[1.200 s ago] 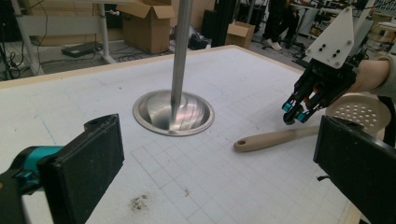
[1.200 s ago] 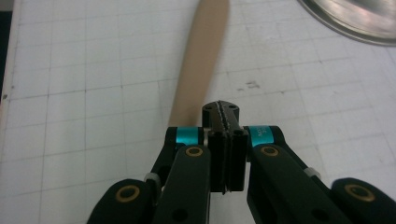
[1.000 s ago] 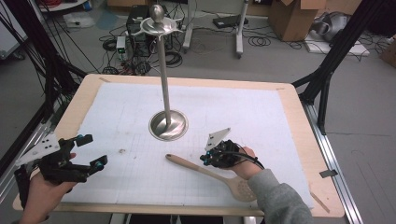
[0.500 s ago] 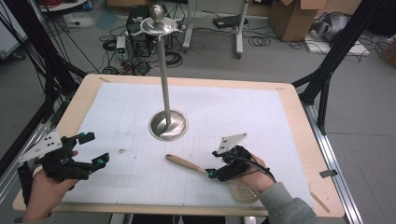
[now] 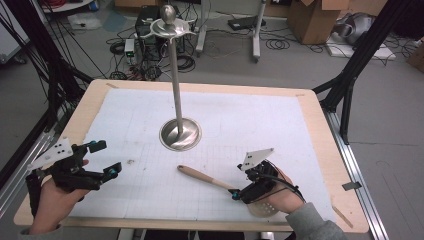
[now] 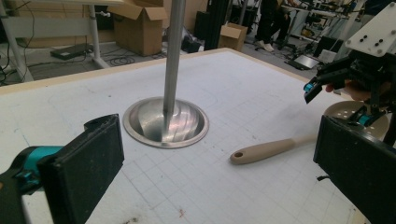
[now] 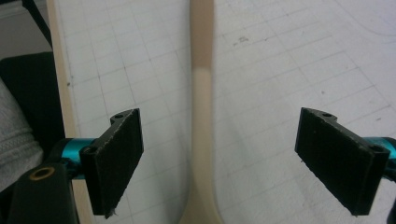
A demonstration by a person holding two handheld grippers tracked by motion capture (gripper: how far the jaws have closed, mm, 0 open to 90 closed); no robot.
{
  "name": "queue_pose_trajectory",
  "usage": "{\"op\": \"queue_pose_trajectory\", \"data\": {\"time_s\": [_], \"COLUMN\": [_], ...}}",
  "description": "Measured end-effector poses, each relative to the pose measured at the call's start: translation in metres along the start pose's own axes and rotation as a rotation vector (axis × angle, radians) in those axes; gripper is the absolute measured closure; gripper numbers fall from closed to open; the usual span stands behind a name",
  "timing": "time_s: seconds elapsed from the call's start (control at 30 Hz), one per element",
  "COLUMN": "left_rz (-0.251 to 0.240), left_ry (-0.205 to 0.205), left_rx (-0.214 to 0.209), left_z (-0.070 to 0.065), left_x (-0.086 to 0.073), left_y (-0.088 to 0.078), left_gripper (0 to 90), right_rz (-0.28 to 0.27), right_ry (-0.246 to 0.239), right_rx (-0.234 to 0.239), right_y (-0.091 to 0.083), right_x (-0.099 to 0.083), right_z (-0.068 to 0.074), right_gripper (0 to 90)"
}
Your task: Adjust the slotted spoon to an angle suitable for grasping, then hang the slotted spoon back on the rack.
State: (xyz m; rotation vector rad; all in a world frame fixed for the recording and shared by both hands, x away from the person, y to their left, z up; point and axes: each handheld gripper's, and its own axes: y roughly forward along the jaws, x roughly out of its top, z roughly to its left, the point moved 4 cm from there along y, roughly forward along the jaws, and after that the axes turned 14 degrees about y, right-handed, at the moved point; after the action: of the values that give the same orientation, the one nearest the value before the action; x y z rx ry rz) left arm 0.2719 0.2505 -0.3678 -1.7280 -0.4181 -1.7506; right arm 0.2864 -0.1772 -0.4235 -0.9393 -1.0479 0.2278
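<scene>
Beige and matte, the slotted spoon (image 5: pixel 215 181) lies flat on the white gridded mat (image 5: pixel 280 125) of the tabletop (image 5: pixel 320 125), handle pointing toward the steel stand (image 5: pixel 176 100), bowl end under the right hand. In the high view the right gripper (image 5: pixel 239 194) sits low over the handle where it widens to the bowl. The right gripper view adds what that angle hides: the handle (image 7: pixel 201 93) runs up the middle between the two black pads (image 7: pixel 119 161), each well clear of it, so the gripper is released; its jaws have just been opening. The left gripper view shows the hanging hole at the handle's tip (image 6: pixel 239 155) and the perforated bowl (image 6: pixel 348 112) partly behind the right gripper (image 6: pixel 341 100). The left gripper (image 5: pixel 102 159) hovers near the tabletop's left edge, spread wide and empty. The stand's round base (image 5: pixel 180 134) rests just beyond the spoon's tip; boxes and cables crowd the floor behind.
</scene>
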Motion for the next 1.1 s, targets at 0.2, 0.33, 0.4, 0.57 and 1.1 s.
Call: {"op": "queue_pose_trajectory", "data": {"time_s": [0.2, 0.33, 0.4, 0.57, 1.1], "left_rz": [-0.003, -0.006, -0.005, -0.003, 0.003], "left_ry": [0.004, 0.004, 0.001, 0.002, 0.007], "left_rx": [-0.009, -0.01, -0.01, -0.013, -0.018], "left_z": [-0.001, -0.001, -0.001, -0.001, -0.003], "left_x": [0.002, 0.002, 0.002, 0.001, 0.001], "left_y": [0.003, 0.004, 0.005, 0.006, 0.007], "left_gripper": [2.1, 2.1, 2.1, 2.1, 2.1], "right_rz": [0.011, 0.03, 0.045, 0.068, 0.181], "right_ry": [0.005, -0.001, 0.005, -0.012, -0.017], "right_rx": [-0.003, -0.013, -0.012, -0.027, -0.05], "right_y": [0.003, 0.006, 0.007, 0.011, 0.02], "right_x": [-0.003, -0.005, -0.005, -0.006, -0.009], "right_z": [-0.001, -0.001, 0.0, 0.0, 0.003], "right_gripper": [14.7, 14.7, 14.7, 15.3, 33.9]}}
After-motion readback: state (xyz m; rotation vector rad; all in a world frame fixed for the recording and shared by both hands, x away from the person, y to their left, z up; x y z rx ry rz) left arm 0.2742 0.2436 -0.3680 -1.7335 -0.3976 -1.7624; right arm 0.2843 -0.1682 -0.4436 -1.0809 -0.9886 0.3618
